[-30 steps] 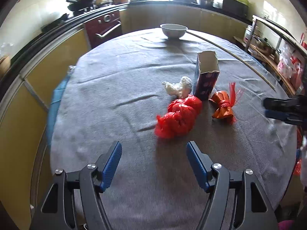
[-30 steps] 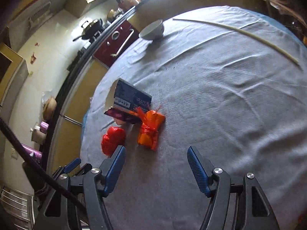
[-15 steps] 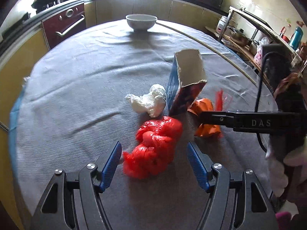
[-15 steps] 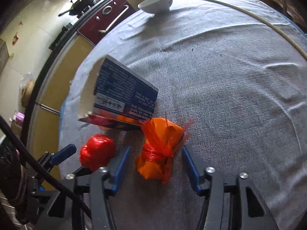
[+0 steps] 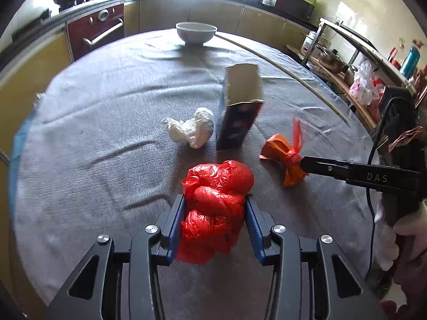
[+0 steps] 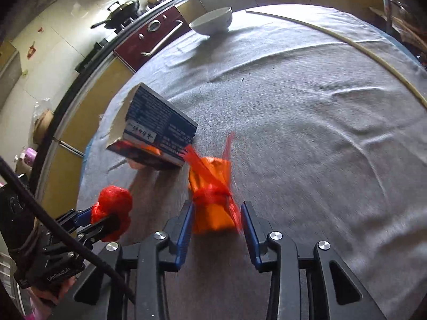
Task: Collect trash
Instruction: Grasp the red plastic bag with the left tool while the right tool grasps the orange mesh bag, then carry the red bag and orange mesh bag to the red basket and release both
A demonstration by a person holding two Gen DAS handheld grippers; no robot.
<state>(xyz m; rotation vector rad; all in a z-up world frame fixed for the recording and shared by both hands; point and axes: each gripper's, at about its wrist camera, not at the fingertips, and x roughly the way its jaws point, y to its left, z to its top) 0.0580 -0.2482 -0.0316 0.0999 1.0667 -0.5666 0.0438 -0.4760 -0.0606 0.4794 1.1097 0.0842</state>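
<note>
A crumpled red plastic bag (image 5: pixel 218 178) lies on the grey-clothed table (image 5: pixel 106 133). My left gripper (image 5: pixel 215 213) straddles it, its jaws closing, and both blue pads press into the bag's sides. The right wrist view shows an orange bag tied with red netting (image 6: pixel 210 181) between the pads of my right gripper (image 6: pixel 217 208), which is shut on it. That bag (image 5: pixel 280 149) also shows in the left wrist view. An open blue carton (image 5: pixel 237 114) stands just beyond both bags, with a white crumpled wad (image 5: pixel 192 130) at its left.
A white bowl (image 5: pixel 196 32) sits at the table's far edge. A long thin stick (image 5: pixel 280 64) lies along the far right of the cloth. Kitchen counters, a red oven (image 5: pixel 98 29) and a cluttered metal shelf (image 5: pixel 347 53) ring the table.
Both grippers came forward and down over the bags. The left jaws narrowed onto the red bag, and the right jaws narrowed onto the orange bag.
</note>
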